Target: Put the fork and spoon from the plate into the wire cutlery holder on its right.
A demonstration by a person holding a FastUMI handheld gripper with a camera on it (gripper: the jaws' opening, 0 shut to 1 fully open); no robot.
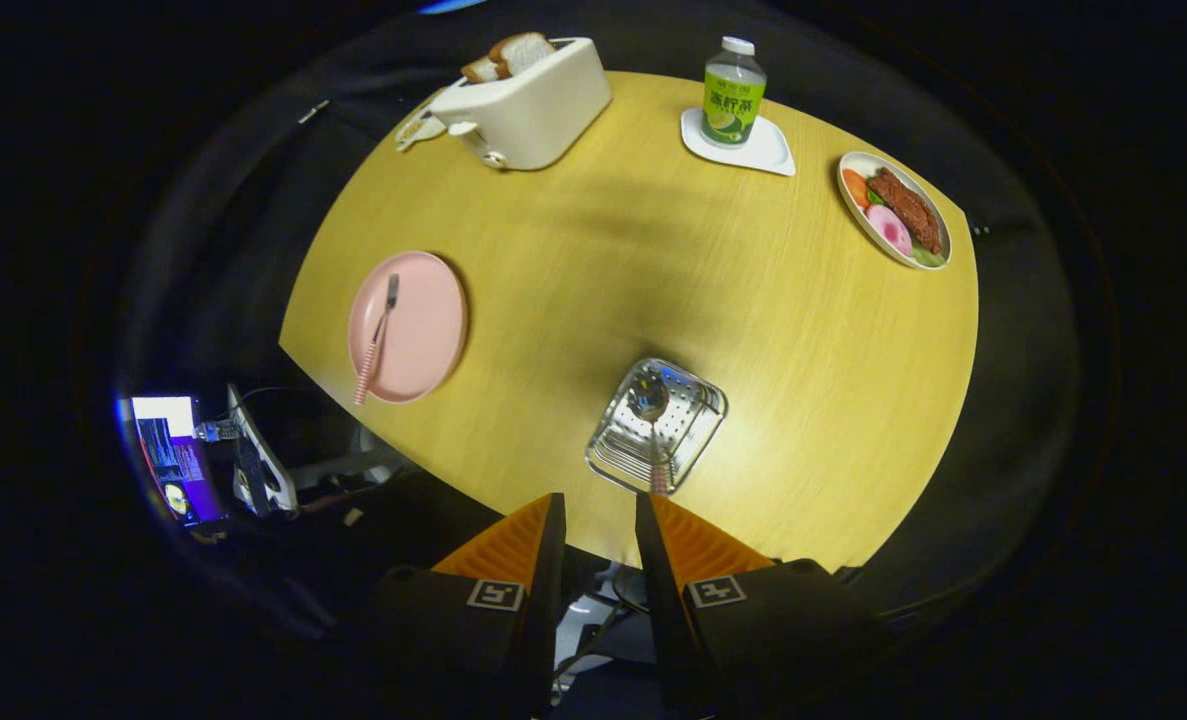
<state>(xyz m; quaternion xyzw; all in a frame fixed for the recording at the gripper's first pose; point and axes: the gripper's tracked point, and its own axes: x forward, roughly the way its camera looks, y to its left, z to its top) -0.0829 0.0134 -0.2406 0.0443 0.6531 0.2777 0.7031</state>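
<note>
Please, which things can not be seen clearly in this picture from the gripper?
- Spoon in the wire cutlery holder: its bowl blurs into the shiny mesh.
- Fork on the pink plate: its tines are too small to count.
- Gripper: fingers apart and empty, high above the table; their roots are lost in the dark.
- Bottle: its base is hidden by the tray rim.

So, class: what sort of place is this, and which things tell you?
Probably a mock dining or breakfast setup in a recording booth: a toaster with bread, a plate of food and a pink plate with a fork on a wooden table. The fingers hang open above.
</note>
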